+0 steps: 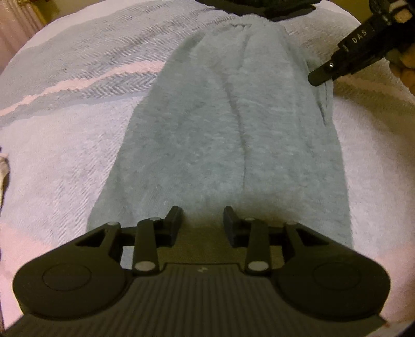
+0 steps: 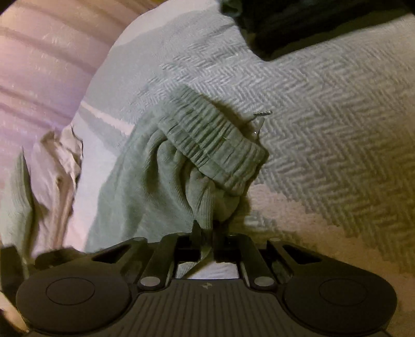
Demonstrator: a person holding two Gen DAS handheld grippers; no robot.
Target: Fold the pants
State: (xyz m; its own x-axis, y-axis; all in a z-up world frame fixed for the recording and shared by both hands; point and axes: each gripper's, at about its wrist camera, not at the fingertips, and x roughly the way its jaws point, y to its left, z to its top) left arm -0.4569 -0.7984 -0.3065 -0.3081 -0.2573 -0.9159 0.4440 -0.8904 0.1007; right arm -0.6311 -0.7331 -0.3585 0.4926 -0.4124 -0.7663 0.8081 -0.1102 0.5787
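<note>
Over the bedspread (image 2: 324, 109), right gripper (image 2: 207, 230) tilts down, jaws clamped on pants (image 2: 160, 181); left gripper (image 1: 202, 220) jaws apart.

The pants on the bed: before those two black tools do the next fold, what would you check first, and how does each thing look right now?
1. Right tool has a hold on the pants: ok, shut on fabric just below the ribbed waistband.
2. Left tool has a hold: not ok, its fingers stand apart over the near end of the pants with nothing pinched.
3. Pants lie flat and straight on the blanket: ok in the left wrist view, only a long central crease.
4. Drawstring out of the way: cannot tell, it sticks out past the waistband.
5. Dark garment beyond the pants clear of the fold: cannot tell.
</note>
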